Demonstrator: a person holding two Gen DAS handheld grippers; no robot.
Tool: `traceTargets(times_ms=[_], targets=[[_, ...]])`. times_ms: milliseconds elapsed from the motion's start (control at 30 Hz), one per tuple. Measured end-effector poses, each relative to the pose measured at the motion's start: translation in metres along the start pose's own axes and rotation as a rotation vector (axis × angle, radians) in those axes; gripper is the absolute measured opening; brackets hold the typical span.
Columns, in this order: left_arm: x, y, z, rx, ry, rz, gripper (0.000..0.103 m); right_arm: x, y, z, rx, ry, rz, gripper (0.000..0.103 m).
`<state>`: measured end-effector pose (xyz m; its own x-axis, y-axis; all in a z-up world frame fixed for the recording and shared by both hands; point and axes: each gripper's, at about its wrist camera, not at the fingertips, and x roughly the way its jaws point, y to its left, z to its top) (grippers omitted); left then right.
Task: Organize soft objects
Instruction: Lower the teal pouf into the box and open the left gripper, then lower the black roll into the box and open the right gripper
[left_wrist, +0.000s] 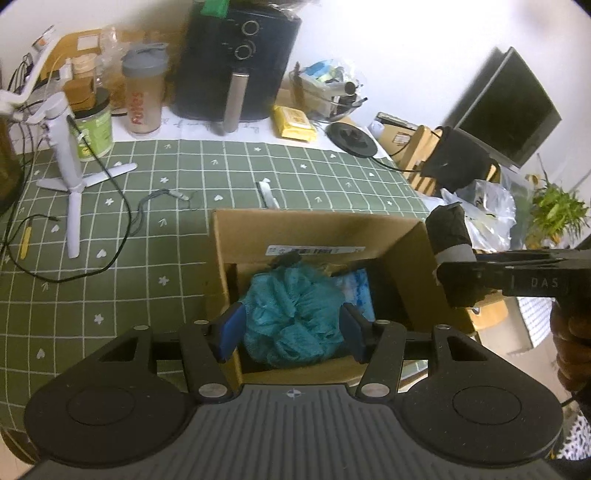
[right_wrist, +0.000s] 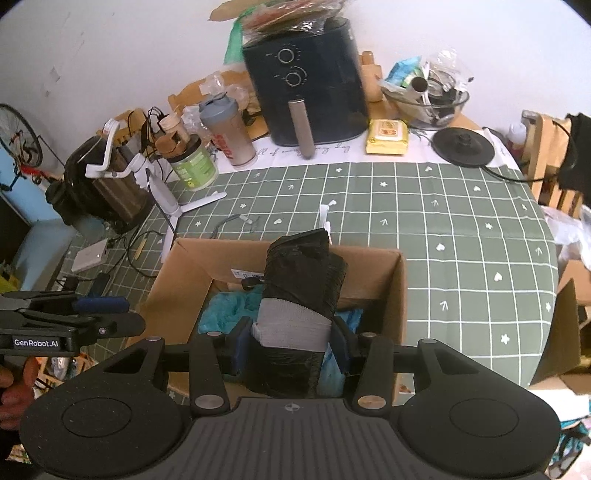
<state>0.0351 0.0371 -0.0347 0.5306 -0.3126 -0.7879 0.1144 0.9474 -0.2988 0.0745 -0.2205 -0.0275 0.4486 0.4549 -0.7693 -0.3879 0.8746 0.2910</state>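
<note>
Holding item 1: your right gripper (right_wrist: 291, 341) is clenched on a black rolled bundle w/ grey band (right_wrist: 301, 295), above the cardboard box (right_wrist: 369, 266). Item 2: teal mesh pouf (left_wrist: 291, 317) lies in box; your left gripper (left_wrist: 291, 336) straddles it, pads (left_wrist: 231, 328) apart, released.

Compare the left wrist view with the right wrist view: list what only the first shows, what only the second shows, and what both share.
Only the left wrist view: the dark monitor, a green potted plant, and the left gripper open around the teal bath pouf.

Only the right wrist view: a bicycle wheel, a white box, and the right gripper shut on the black roll.

Both: the cardboard box, air fryer, shaker bottle, yellow packet, white tripod, green tablecloth.
</note>
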Motion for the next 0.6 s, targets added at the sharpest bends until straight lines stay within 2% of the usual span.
traceTargets(times_ms=[233,433,500,533,567,600], targets=[[-0.004,0.012,-0.004,-0.03,0.001,0.045,0.055,0.023,0.004,0.0,-0.011,0.06,0.003,0.048],[-0.005,0.02,-0.006,-0.059,0.004,0.067,0.055,0.028,0.012,0.009,-0.042,0.056,0.04,0.049],[-0.005,0.021,-0.006,-0.063,0.005,0.07,0.055,0.031,0.015,0.01,-0.061,0.062,0.028,0.056],[-0.004,0.021,-0.006,-0.064,0.006,0.071,0.055,0.032,0.016,0.011,-0.069,0.058,0.013,0.072],[-0.004,0.021,-0.005,-0.064,0.006,0.071,0.055,0.032,0.017,0.01,-0.078,0.049,0.004,0.081],[-0.004,0.021,-0.005,-0.064,0.006,0.069,0.055,0.032,0.016,0.01,-0.085,0.046,0.002,0.082]])
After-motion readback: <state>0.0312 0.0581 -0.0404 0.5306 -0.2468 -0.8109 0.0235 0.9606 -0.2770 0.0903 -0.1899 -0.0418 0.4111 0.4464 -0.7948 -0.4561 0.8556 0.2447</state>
